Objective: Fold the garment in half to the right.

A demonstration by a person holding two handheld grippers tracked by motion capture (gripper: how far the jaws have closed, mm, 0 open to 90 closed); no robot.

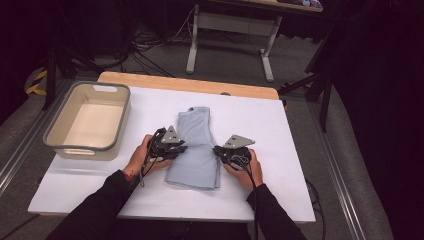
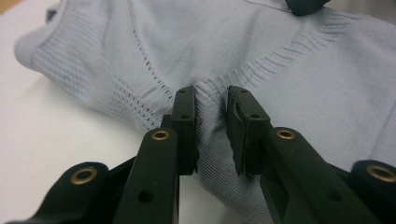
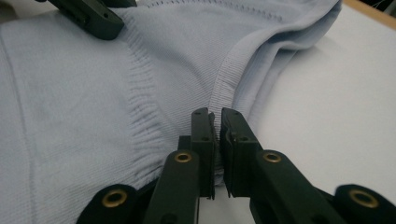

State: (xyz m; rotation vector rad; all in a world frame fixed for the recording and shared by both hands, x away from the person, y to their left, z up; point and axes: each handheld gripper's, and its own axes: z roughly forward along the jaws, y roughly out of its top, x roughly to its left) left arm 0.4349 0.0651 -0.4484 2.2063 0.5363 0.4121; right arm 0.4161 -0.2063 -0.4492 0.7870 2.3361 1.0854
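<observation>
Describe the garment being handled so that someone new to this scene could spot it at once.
On the white table top, right of the grey bin, a pale blue knit garment lies folded in the middle. It sits between the left gripper and right gripper, both pinching its edges, and it is the table's one piece of cloth.

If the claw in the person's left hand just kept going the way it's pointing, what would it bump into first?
The left claw points across the pale blue knitted garment it already pinches, so it would push further into that cloth first. Beyond it, the right claw sits at the opposite edge, though depth is hard to judge.
</observation>
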